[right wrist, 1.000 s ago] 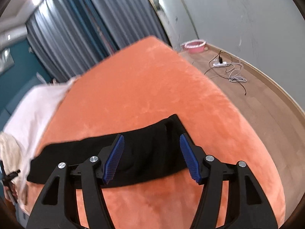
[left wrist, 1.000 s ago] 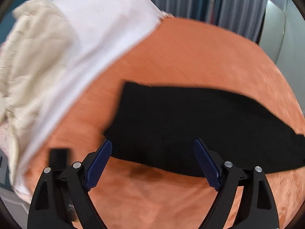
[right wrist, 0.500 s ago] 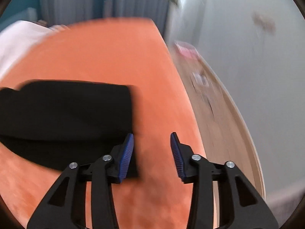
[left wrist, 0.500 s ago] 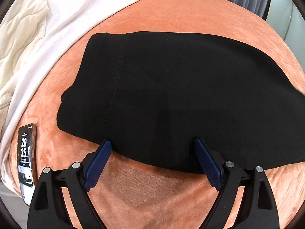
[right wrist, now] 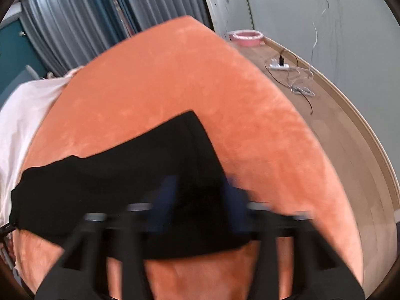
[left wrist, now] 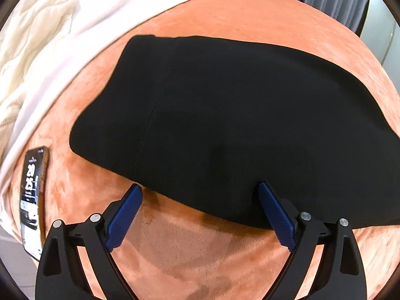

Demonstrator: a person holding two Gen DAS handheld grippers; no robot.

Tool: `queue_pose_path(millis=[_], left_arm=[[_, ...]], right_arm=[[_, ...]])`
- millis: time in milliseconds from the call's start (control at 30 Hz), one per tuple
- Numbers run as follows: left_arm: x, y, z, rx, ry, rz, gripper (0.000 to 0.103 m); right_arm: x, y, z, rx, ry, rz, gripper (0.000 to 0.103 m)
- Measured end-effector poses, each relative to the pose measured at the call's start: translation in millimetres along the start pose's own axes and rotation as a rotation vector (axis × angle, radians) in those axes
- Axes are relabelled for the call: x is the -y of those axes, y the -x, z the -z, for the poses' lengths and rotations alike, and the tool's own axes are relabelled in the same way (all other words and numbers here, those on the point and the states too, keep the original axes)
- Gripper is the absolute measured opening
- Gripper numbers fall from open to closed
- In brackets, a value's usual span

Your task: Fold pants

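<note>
Black pants (left wrist: 225,115) lie flat as a long folded strip on the orange blanket (left wrist: 175,245). My left gripper (left wrist: 200,208) is open, its blue pads at the pants' near edge close to the waist end. In the right wrist view the pants (right wrist: 112,190) stretch left, with their leg end under my right gripper (right wrist: 200,200). That gripper is motion-blurred; its blue pads stand apart over the black cloth, and I cannot tell whether cloth is between them.
A phone (left wrist: 33,200) lies at the blanket's left edge. White and cream bedding (left wrist: 50,37) is bunched on the far left. Right of the bed are a wooden floor, a power strip with cables (right wrist: 280,66) and a pink basin (right wrist: 246,36).
My left gripper has come closer to the pants' near edge. My right gripper has swung back left over the leg end, and its pads have moved apart.
</note>
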State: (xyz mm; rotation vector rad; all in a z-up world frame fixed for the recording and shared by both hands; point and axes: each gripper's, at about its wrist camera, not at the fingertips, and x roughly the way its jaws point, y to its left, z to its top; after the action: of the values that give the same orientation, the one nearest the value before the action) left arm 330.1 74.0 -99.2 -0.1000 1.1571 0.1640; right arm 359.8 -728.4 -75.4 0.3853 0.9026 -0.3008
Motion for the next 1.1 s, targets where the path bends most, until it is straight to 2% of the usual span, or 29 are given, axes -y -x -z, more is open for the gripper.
queue_pose_path(millis=[67, 133, 167, 200, 233, 300, 333, 367, 400, 433, 500, 600, 633, 700, 800, 867, 900, 933, 967, 1000, 1067, 1100], left_arm=[[-2.2, -0.9, -7.9, -0.02, 0.002, 0.014, 0.093], [-3.9, 0.0, -14.5, -0.02, -0.021, 0.005, 0.093], [-3.5, -0.3, -17.1, -0.012, -0.037, 0.001, 0.093], [-3.4, -3.1, -19.4, -0.007, -0.048, 0.0, 0.093], [1.6, -3.2, -21.4, -0.01, -0.05, 0.006, 0.093], [2.3, -8.7, -21.1, -0.015, -0.026, 0.035, 0.093], [0.0, -8.5, -25.5, -0.018, 0.004, 0.06, 0.093], [-3.0, -6.7, -28.3, -0.019, 0.027, 0.086, 0.092], [-9.3, -2.2, -30.4, -0.018, 0.054, 0.123, 0.092], [-19.6, 3.2, -33.1, -0.009, 0.082, 0.152, 0.092], [-37.0, 15.7, -36.3, 0.031, 0.137, 0.174, 0.092], [-69.4, 25.6, -42.8, 0.083, 0.221, 0.163, 0.092], [-79.3, 22.7, -49.2, 0.072, 0.246, 0.146, 0.092], [-90.6, 10.5, -53.4, 0.042, 0.283, 0.161, 0.091], [-97.5, -17.7, -65.3, 0.005, 0.351, 0.282, 0.091], [-94.8, -34.3, -80.4, 0.013, 0.382, 0.299, 0.089], [-96.7, -37.4, -93.0, 0.034, 0.38, 0.292, 0.072], [-87.2, -39.6, -105.5, 0.067, 0.344, 0.289, 0.05], [-79.1, -39.6, -115.8, 0.069, 0.309, 0.274, 0.022], [-74.6, -45.7, -125.3, 0.07, 0.287, 0.248, 0.02], [-71.7, -42.0, -145.9, 0.115, 0.28, 0.279, 0.013], [-71.7, -36.3, -152.0, 0.153, 0.268, 0.269, 0.011]], right_arm=[[2.9, 14.7, 6.6, 0.074, 0.001, -0.041, 0.011], [-0.7, 62.1, 13.1, 0.184, 0.003, -0.105, 0.011], [2.5, 76.8, 20.3, 0.214, 0.014, -0.096, 0.011], [8.0, 82.1, 25.3, 0.214, 0.016, -0.083, 0.011], [19.1, 72.2, 33.3, 0.162, 0.009, -0.044, 0.011], [40.3, 35.4, 47.7, 0.016, -0.022, 0.007, 0.012], [51.1, 15.7, 60.6, -0.056, -0.064, -0.002, 0.018], [52.9, 21.3, 65.7, -0.012, -0.099, -0.014, 0.024], [52.0, 28.2, 67.0, 0.015, -0.117, -0.01, 0.037], [48.7, 41.5, 69.7, 0.059, -0.146, 0.014, 0.041], [34.7, 68.1, 80.0, 0.14, -0.143, 0.052, 0.042], [7.5, 94.0, 101.8, 0.195, -0.085, 0.103, 0.043], [-5.1, 103.0, 112.0, 0.205, -0.061, 0.097, 0.043], [-34.0, 115.4, 128.4, 0.219, -0.022, 0.066, 0.043], [-75.1, 124.8, 150.2, 0.215, 0.019, 0.018, 0.044], [-105.6, 125.5, 157.5, 0.196, 0.057, -0.015, 0.044], [-126.9, 124.0, 163.9, 0.179, 0.082, -0.041, 0.044], [-140.2, 124.0, 169.0, 0.171, 0.097, -0.05, 0.044], [-156.8, 122.3, 173.5, 0.164, 0.12, -0.057, 0.044], [-168.6, 119.2, 176.8, 0.153, 0.141, -0.062, 0.044], [-199.8, 120.5, 182.0, 0.146, 0.192, -0.062, 0.044], [-207.7, 124.3, 182.9, 0.143, 0.206, -0.073, 0.044]])
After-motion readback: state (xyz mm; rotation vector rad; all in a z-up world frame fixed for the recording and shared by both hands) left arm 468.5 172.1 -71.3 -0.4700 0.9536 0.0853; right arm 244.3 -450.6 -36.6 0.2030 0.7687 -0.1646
